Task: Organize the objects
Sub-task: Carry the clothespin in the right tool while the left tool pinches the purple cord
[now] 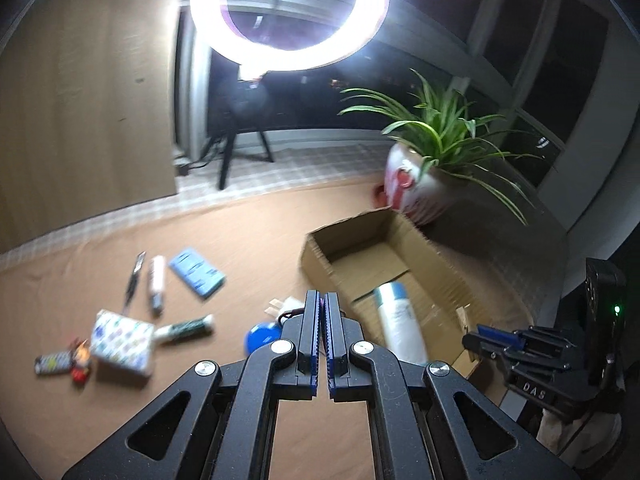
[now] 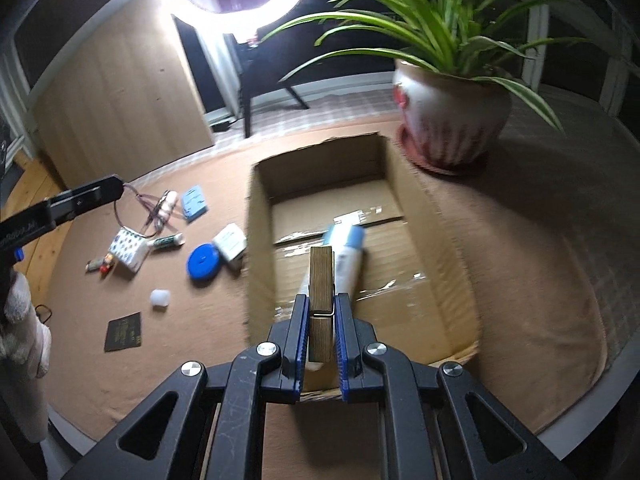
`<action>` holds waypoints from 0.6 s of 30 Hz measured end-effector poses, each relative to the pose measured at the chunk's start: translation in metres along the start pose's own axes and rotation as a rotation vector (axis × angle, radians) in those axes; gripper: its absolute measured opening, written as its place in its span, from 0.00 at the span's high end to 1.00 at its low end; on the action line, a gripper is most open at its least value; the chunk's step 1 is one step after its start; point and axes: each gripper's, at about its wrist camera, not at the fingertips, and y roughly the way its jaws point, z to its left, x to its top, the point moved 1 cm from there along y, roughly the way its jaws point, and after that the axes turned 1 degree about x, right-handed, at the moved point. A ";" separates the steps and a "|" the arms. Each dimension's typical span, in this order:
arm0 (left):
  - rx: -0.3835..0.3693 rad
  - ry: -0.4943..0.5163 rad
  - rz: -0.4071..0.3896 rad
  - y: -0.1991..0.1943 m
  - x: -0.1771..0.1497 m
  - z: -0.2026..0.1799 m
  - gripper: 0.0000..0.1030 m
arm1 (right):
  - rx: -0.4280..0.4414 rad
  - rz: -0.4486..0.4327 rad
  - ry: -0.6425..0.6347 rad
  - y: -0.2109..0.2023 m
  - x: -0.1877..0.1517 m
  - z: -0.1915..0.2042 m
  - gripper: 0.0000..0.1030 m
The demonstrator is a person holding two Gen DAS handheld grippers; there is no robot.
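- Right tongs (image 2: 322, 300): clenched on a wooden clothespin (image 2: 322, 280), above the cardboard box (image 2: 448, 240).
- Left tongs (image 1: 321, 300): clenched; a thin cord (image 2: 132, 208) hangs from their tips.
- Box: holds a white-and-blue bottle (image 2: 346, 256); beside the plant pot (image 2: 452, 116) on the worktop (image 2: 520, 280).

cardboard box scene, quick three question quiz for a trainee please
1. True or false: the right tool grips a wooden clothespin.
2. What lies inside the cardboard box? A blue disc; B white and blue bottle; C plant pot.
3. Fill in: the thin cord dangles from the ___ tool.
Key: 1 true; 2 B; 3 left.
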 end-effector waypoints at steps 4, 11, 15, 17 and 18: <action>-0.014 0.021 0.009 0.028 0.018 -0.023 0.98 | -0.014 0.000 0.022 0.004 0.004 -0.019 0.89; -0.006 0.038 0.049 0.079 0.032 -0.050 0.98 | -0.013 0.014 0.039 0.014 0.007 -0.039 0.89; 0.005 0.040 0.069 0.098 0.032 -0.060 0.98 | -0.008 0.020 0.040 0.020 0.008 -0.044 0.88; 0.007 0.048 0.077 0.106 0.032 -0.064 0.98 | 0.004 0.019 0.035 0.021 0.009 -0.044 0.85; 0.003 0.051 0.080 0.107 0.032 -0.066 0.94 | 0.006 0.024 0.032 0.021 0.009 -0.044 0.67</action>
